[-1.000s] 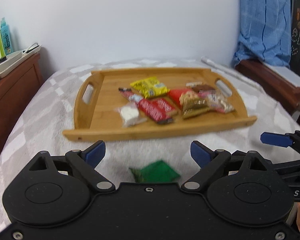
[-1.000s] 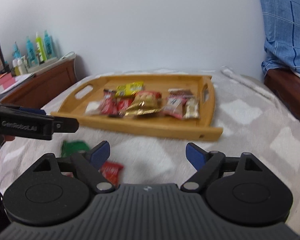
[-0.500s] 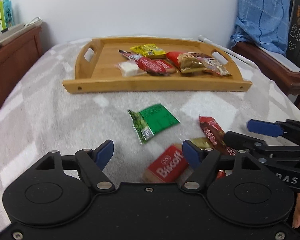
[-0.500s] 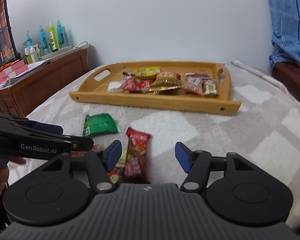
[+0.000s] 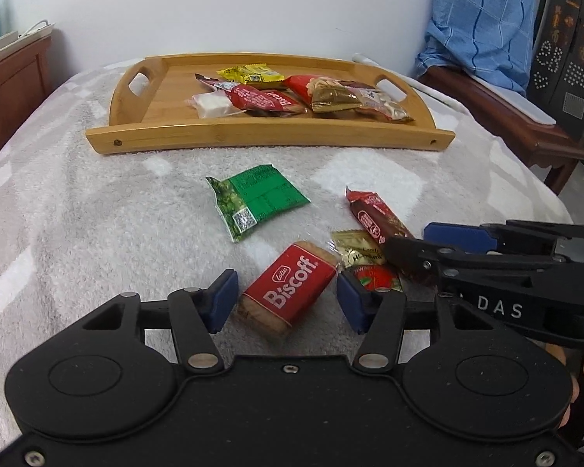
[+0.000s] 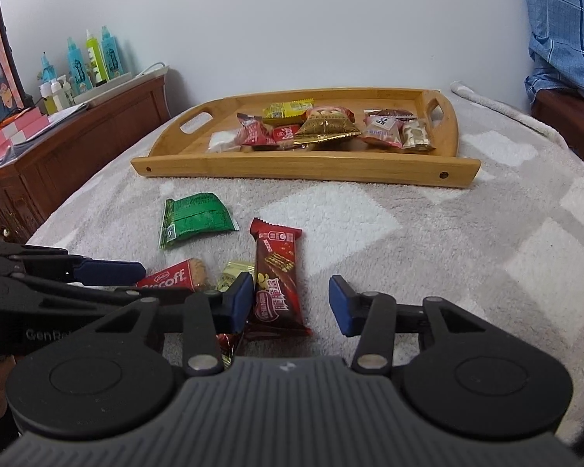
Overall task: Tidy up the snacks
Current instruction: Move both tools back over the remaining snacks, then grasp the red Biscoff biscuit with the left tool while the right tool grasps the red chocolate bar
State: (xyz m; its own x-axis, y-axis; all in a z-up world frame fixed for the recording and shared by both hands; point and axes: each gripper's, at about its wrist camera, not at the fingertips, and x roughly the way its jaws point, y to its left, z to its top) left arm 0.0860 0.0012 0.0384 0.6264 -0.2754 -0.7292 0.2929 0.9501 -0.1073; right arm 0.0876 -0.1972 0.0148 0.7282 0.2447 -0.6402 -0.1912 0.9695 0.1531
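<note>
Both tools have dropped toward the loose snacks on the blanket-covered bed (image 5: 78,210), and their jaws have just been narrowing. The left tool (image 5: 287,301) now straddles the Biscoff biscuit (image 5: 292,288); its pads stand just beside the wrapper, not yet pressing. The right tool (image 6: 290,303) brackets the red chocolate bar (image 6: 278,276), one pad at its edge, the other apart, so it grips nothing so far. A double pickup looks imminent; the wooden tray (image 6: 303,165) beyond already holds most snacks, while the green packet (image 5: 259,200) waits.
</note>
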